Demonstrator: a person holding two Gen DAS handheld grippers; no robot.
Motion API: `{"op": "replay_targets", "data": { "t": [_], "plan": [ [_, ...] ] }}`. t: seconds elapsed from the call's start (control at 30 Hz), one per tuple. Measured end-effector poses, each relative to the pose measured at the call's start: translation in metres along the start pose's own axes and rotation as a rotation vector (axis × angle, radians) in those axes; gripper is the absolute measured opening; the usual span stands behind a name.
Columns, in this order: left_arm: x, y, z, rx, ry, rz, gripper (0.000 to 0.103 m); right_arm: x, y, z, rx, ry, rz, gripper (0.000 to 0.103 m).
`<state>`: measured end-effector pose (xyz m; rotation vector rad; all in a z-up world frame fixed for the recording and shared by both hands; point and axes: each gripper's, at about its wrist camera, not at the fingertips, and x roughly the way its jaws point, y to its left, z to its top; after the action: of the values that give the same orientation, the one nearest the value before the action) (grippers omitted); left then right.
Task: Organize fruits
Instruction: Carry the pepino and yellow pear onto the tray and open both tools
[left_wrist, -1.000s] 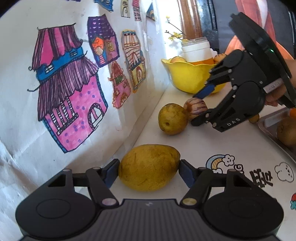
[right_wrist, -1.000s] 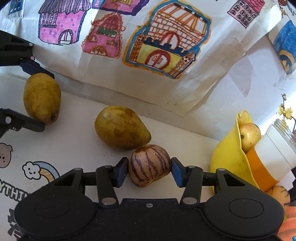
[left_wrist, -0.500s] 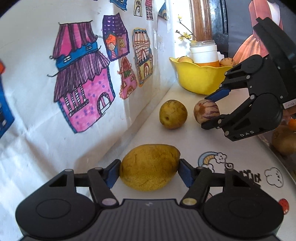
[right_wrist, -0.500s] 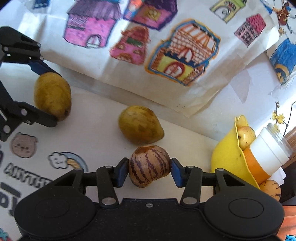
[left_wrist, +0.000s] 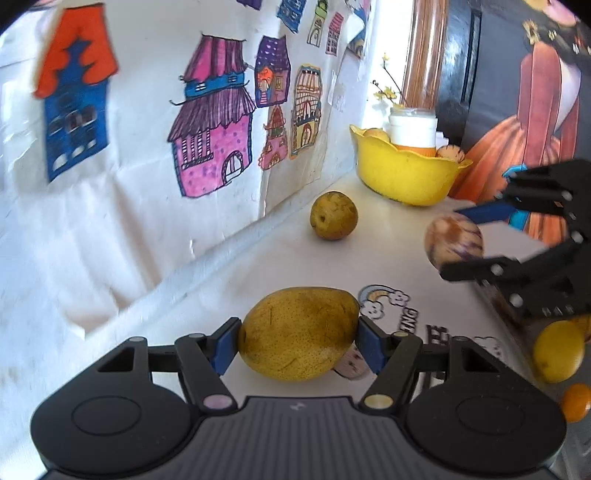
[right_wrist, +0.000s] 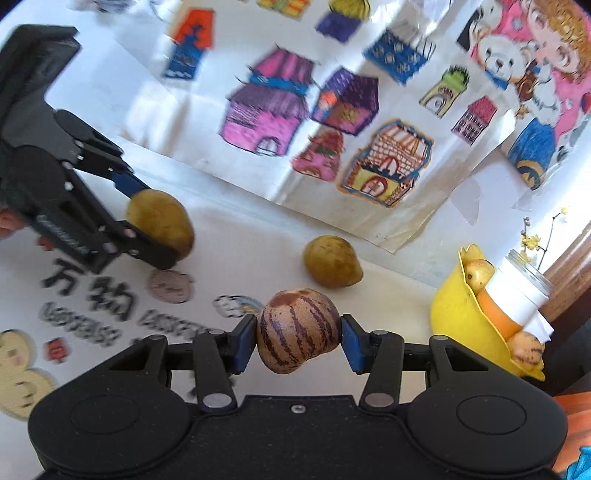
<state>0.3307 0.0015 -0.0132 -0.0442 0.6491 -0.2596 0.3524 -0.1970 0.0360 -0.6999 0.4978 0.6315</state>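
My left gripper is shut on a large yellow-brown pear, held just above the white tabletop. That same pear and the left gripper appear at the left in the right wrist view. My right gripper is shut on a purple-striped melon fruit, lifted clear of the table. From the left wrist view the striped fruit hangs in the right gripper at the right. A second pear lies loose near the wall.
A yellow bowl at the far end holds fruit and a white jar. A yellow fruit and an orange one lie at the right. Drawings of houses cover the wall. Stickers dot the tabletop.
Both grippers have lifted their fruits off the table and drawn back from the wall. The right gripper has carried the striped fruit rightward, away from the loose pear.
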Motion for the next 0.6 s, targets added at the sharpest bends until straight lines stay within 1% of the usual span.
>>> {"op": "replay_targets", "data": {
  "t": [0.1,0.33,0.5,0.6],
  "plan": [
    [-0.014,-0.008,-0.006,-0.003,-0.015,0.001,0.071,-0.024,0.009,-0.002,-0.015,-0.018,-0.007,0.050],
    [-0.050,-0.028,-0.012,-0.041,-0.064,-0.038,0.071,-0.077,0.010,-0.009,0.037,-0.065,-0.037,0.050],
    [-0.074,-0.052,-0.015,-0.039,-0.086,-0.072,0.071,-0.121,0.015,-0.027,0.094,-0.100,-0.074,0.050],
    [-0.086,-0.067,-0.019,-0.035,-0.091,-0.094,0.071,-0.145,0.019,-0.044,0.135,-0.117,-0.095,0.050]
  ]
}}
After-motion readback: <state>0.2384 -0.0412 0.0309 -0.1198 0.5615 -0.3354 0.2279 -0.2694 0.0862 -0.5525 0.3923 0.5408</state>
